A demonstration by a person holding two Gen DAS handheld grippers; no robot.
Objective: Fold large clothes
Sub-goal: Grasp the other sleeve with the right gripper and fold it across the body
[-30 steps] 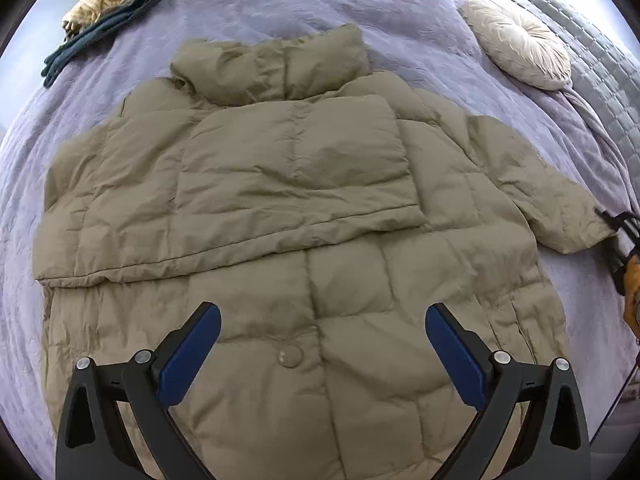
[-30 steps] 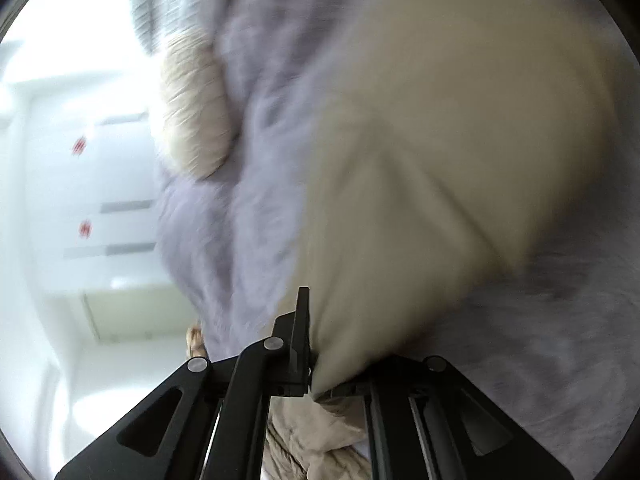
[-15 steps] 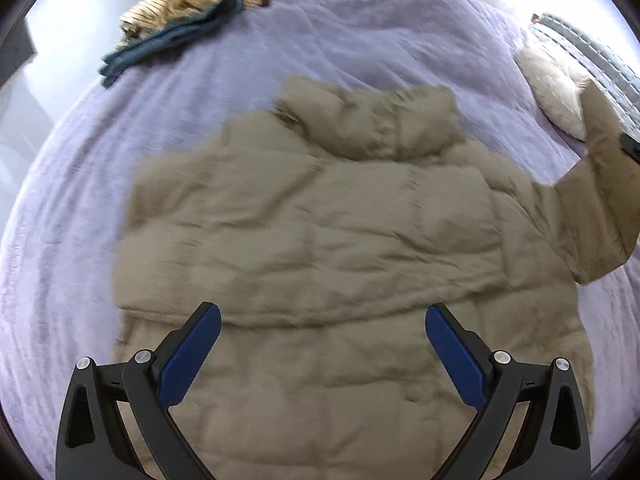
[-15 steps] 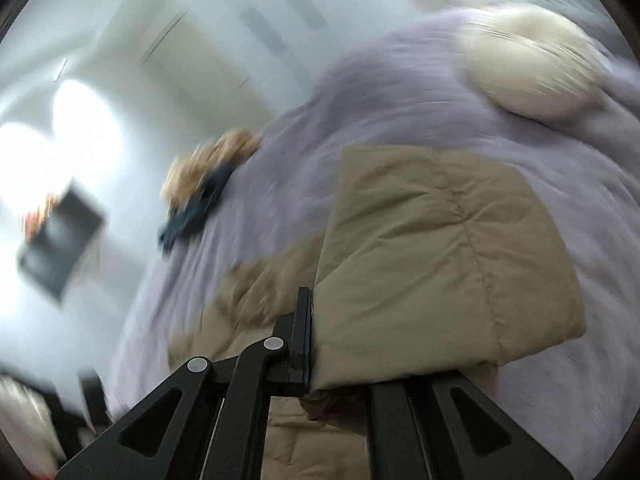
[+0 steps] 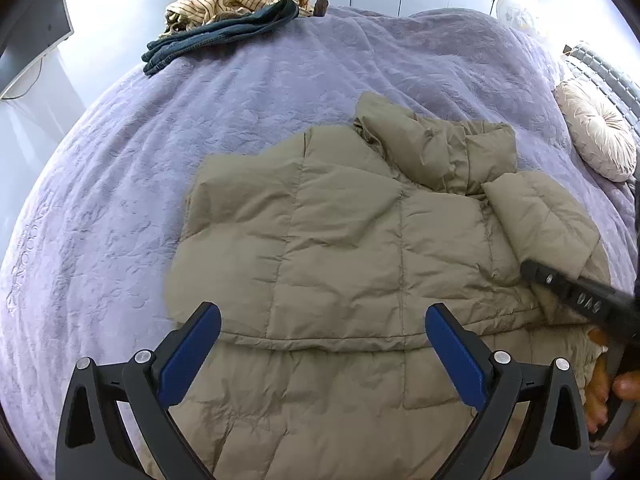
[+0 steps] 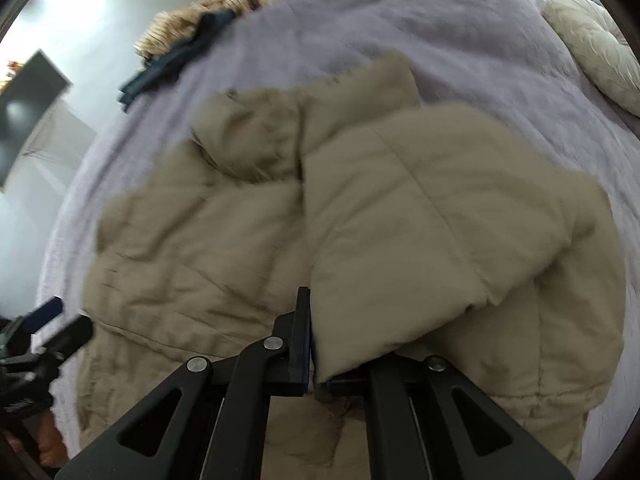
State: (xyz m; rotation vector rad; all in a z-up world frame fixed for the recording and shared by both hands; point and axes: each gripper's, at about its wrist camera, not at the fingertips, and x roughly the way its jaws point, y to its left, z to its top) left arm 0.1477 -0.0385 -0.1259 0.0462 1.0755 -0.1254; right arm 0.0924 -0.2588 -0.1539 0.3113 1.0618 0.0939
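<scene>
**Inspector A:** Item under inspection: a tan quilted puffer jacket (image 5: 360, 248), lying flat on the bed, filling the centre and lower half of the left wrist view. One sleeve is folded across the chest. The collar (image 5: 436, 148) is bunched at the upper edge of the garment.

**Inspector B:** Position against the grippers?

**Inspector A:** The left gripper (image 5: 323, 346) hangs above the lower body of the jacket, jaws spread wide, nothing between the blue pads (image 5: 192, 354); no contact seen. The right gripper (image 6: 314, 344) is clamped on the cuff end of the other sleeve (image 6: 432, 224), which drapes over the jacket's chest in the centre of the right wrist view. In the left wrist view that gripper enters from the right edge, fingers of a hand (image 5: 608, 396) visible behind it.

**Inspector B:** Materials?

**Inspector A:** Jacket shell: smooth matte fabric, stitched in padded rectangular panels. Beneath it, a lavender bedspread (image 5: 120, 200) with an embossed pattern. Upper right, a round pleated cream cushion (image 5: 596, 128). Upper left, a heap of clothes (image 5: 228, 12), striped beige over dark blue. The right wrist view is motion-blurred.
</scene>
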